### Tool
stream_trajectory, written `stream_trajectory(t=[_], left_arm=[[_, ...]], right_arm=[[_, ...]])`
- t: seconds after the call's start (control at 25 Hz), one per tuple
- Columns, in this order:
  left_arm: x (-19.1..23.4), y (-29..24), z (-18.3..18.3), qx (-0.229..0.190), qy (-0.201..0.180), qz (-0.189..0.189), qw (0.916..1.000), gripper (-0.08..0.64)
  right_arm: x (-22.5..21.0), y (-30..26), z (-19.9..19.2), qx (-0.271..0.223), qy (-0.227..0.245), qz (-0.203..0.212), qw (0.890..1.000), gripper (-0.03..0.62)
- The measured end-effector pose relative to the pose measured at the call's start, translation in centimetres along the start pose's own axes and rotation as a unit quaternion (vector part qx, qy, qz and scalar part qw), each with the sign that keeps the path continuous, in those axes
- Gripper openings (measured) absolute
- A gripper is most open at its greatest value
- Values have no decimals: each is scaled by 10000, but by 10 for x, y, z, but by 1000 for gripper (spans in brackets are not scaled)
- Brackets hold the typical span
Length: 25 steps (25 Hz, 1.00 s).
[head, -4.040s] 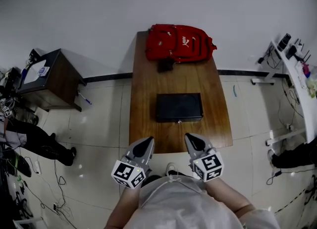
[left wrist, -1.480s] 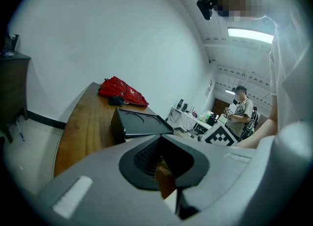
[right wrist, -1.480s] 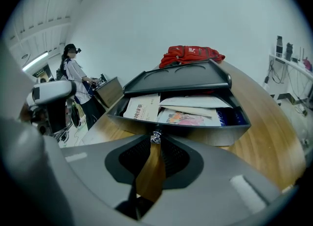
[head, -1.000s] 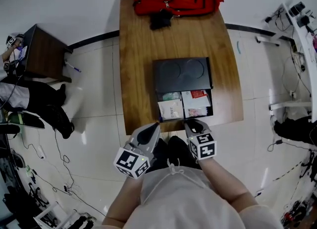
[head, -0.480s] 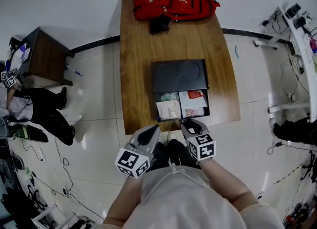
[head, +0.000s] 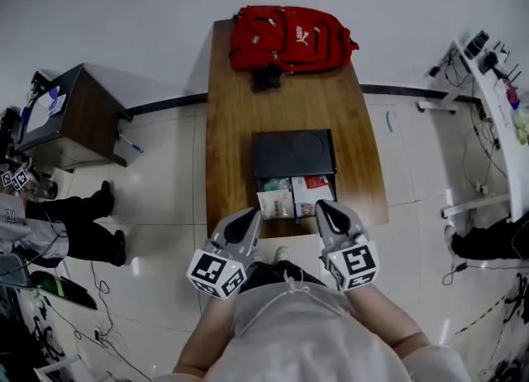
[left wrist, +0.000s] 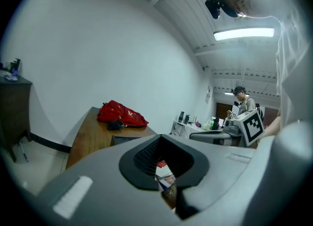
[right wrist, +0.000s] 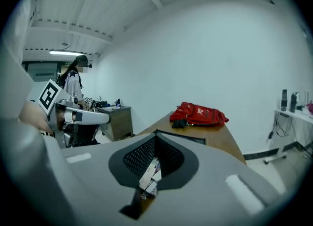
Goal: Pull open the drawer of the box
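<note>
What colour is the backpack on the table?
The backpack is red, clearest in the head view.

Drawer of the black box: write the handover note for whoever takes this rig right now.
Left gripper: shut, empty, at the near edge of the brown wooden table.
Right gripper: shut, nothing between its jaws, by the drawer's front right corner.
Black box: mid-table. Its drawer stands pulled out toward the person, with paper packets showing inside.
Done: drawer open.
Left: apparently nothing; probably just keep both grippers off the drawer.
</note>
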<state>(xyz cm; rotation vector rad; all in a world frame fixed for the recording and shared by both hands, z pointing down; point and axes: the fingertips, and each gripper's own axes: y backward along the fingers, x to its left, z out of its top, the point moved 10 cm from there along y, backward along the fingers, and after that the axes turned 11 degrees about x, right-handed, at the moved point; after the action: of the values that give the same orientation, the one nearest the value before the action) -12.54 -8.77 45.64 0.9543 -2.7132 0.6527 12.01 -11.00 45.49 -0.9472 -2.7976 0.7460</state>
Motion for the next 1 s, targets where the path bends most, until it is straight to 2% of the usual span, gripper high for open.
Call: stream_trajectory(t=[0.12,0.36,0.48,0.6,0.84,1.0], left_arm=[[-10,7,11,-208,-164,-27,9996,6],[-22,26,15,-305,-347,-146,9988,6],[-30,45,10,-322,-411,-138,9985,6],[-43,72,1,-359,-394,-118,9985,6],[-73,129,-30,-385,-386,-97,9985,6],[-96,163,-52,-418,-403,-106,9983,6]], right_arm=[[0,13,5,-307,160,8,9994,6],[11,38,0,-233,123,-33,9996,8],[24,50,-4,-375,182,-31,9991,8],[46,67,-8,-462,294,3,9985,8],[99,105,-34,-149,-52,95,9998,8],[130,134,-49,-258,-71,77,9996,8]])
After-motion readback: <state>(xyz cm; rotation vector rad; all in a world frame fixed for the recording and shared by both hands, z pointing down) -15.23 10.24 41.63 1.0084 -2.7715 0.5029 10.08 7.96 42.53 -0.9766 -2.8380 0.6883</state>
